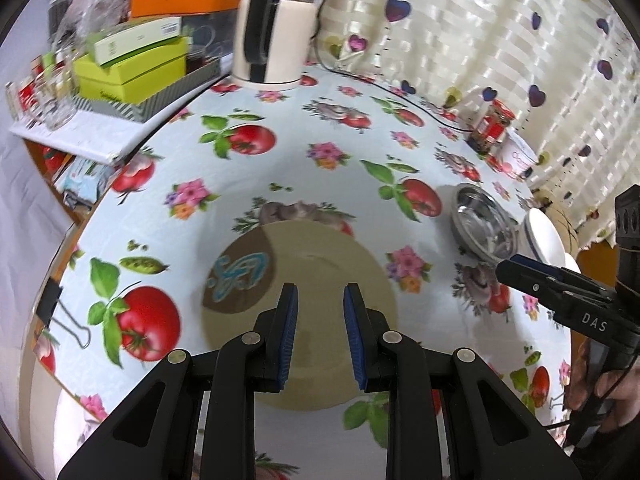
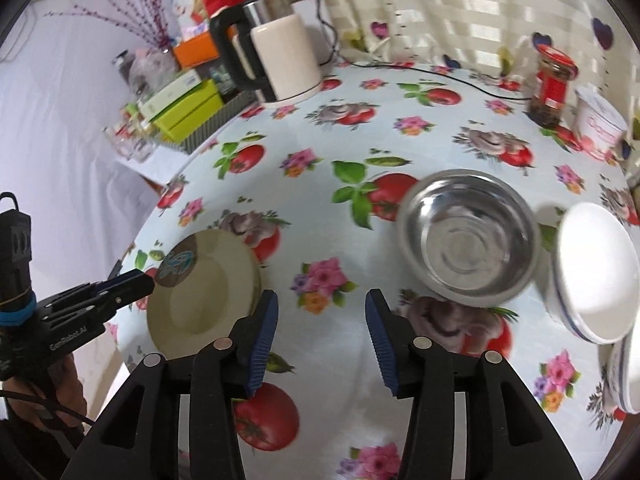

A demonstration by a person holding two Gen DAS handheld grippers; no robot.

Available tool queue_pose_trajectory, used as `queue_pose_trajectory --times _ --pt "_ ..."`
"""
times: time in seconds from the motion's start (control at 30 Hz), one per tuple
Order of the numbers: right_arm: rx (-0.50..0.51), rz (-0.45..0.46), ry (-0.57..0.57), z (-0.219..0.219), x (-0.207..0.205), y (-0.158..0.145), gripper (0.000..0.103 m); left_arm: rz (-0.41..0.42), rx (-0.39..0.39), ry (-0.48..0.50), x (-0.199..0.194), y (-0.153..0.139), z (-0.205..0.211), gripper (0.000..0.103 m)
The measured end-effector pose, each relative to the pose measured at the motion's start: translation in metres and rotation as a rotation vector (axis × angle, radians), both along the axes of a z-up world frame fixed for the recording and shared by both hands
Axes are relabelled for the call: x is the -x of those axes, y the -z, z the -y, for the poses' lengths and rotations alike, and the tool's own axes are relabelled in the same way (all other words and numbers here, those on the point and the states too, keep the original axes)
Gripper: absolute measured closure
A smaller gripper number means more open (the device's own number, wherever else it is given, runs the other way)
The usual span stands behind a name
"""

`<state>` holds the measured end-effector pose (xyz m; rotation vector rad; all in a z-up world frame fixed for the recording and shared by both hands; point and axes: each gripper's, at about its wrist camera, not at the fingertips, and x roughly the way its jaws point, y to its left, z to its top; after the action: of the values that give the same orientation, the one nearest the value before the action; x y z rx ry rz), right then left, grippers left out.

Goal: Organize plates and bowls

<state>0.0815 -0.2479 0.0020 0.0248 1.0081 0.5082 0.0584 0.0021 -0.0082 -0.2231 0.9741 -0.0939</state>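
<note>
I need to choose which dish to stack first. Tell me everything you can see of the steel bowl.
The steel bowl is round, shiny metal with a rolled rim, and looks empty. It stands upright on the tablecloth, right of the beige plate, close beside the white bowl; contact unclear. Neither gripper touches it.

White bowl stack (image 2: 630, 372) edge-cropped.
</note>
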Motion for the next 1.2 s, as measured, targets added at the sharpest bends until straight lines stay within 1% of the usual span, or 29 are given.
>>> queue_pose_trajectory --times 0.2,0.5,0.83,1.2 --pt "-0.002 0.002 0.056 0.023 0.001 0.000 0.057 0.009 0.010 0.047 -0.008 -0.004 0.019 0.078" --pt "-0.008 0.007 0.153 0.054 -0.002 0.000 0.057 0.000 0.018 0.094 -0.018 0.000 0.039 0.078" --pt "-0.014 -0.035 0.274 0.079 -0.016 0.013 0.058 -0.005 0.023 0.125 -0.028 0.002 0.052 0.078" --pt "-0.037 -0.076 0.357 0.096 -0.034 0.029 0.062 -0.017 0.019 0.157 -0.035 0.009 0.065 0.078"
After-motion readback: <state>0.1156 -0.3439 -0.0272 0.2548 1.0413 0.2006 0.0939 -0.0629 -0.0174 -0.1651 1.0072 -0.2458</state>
